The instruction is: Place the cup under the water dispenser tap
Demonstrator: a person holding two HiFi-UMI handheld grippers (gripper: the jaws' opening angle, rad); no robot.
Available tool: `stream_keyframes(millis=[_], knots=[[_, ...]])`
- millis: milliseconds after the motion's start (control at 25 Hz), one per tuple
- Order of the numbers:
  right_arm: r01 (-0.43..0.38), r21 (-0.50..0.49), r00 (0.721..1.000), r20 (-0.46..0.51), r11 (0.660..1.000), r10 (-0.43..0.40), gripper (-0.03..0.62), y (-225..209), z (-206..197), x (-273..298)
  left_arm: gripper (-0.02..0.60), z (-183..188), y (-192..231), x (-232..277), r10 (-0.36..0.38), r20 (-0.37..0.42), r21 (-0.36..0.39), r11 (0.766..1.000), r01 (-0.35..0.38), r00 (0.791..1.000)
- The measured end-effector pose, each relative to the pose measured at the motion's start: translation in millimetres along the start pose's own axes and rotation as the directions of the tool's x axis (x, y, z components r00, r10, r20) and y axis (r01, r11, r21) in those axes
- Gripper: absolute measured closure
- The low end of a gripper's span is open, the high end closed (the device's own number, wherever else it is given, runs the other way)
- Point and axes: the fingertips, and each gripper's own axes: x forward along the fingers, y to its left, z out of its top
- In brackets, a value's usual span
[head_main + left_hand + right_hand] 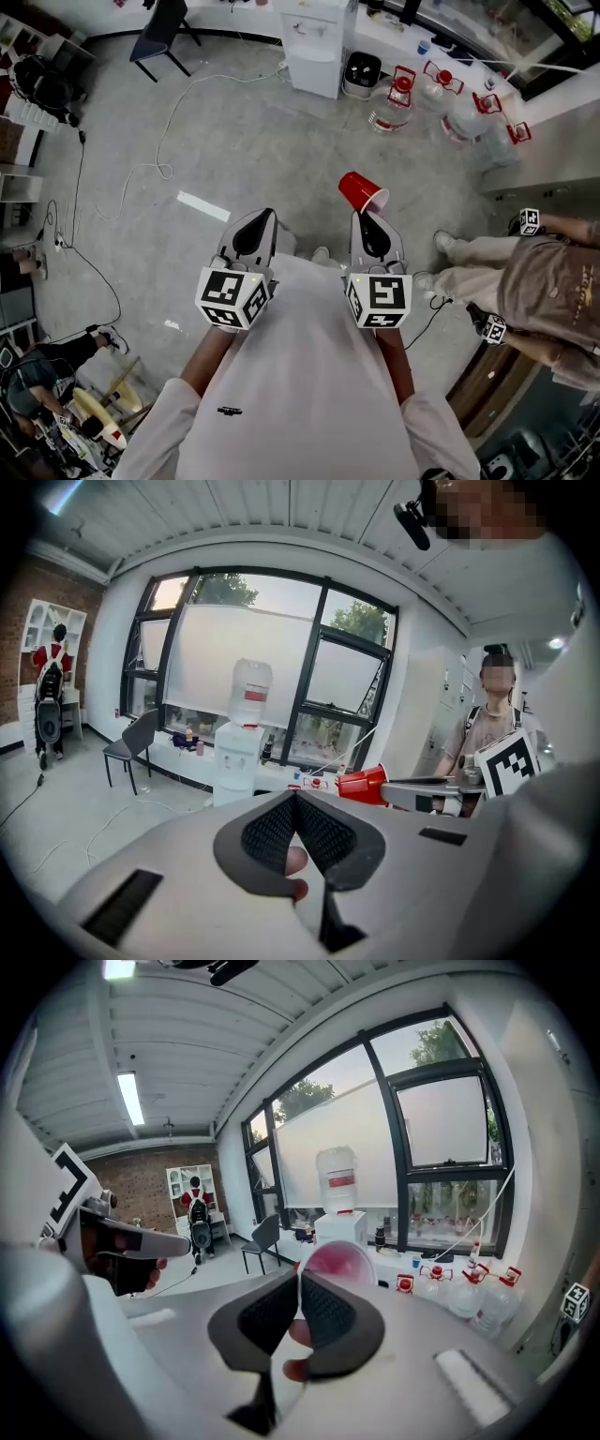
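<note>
A red plastic cup (361, 192) hangs tilted over the floor with my right gripper (367, 215) shut on its rim. In the right gripper view the cup's pale pink inside (339, 1262) faces me just beyond the jaws, which pinch its wall. The white water dispenser (314, 42) with its bottle stands far ahead by the window wall (339, 1211). My left gripper (264, 215) is held level beside the right one, shut and with nothing in it. In the left gripper view the cup (362, 784) shows at the right and the dispenser (238, 752) stands straight ahead.
A black bin (363, 71) and several water jugs (450, 108) with red caps stand right of the dispenser. A dark chair (159, 36) stands at the far left and cables (159, 141) trail over the floor. Another person (539, 281) stands close on my right.
</note>
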Motion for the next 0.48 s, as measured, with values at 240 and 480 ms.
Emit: stream_keyframes(millis=[240, 480], knots=[[-0.003, 0.002, 1.000, 0.000, 1.000, 0.003, 0.572, -10.7, 5.5, 20.1, 0.575, 5.6, 11.7, 21.2, 0.000, -0.011, -0.003, 1.000, 0.000, 1.000], [0.015, -0.019, 1.000, -0.022, 1.000, -0.015, 0.573, -24.0, 12.6, 70.5, 0.575, 13.4, 43.9, 64.2, -0.017, -0.019, -0.022, 1.000, 0.016, 1.000]])
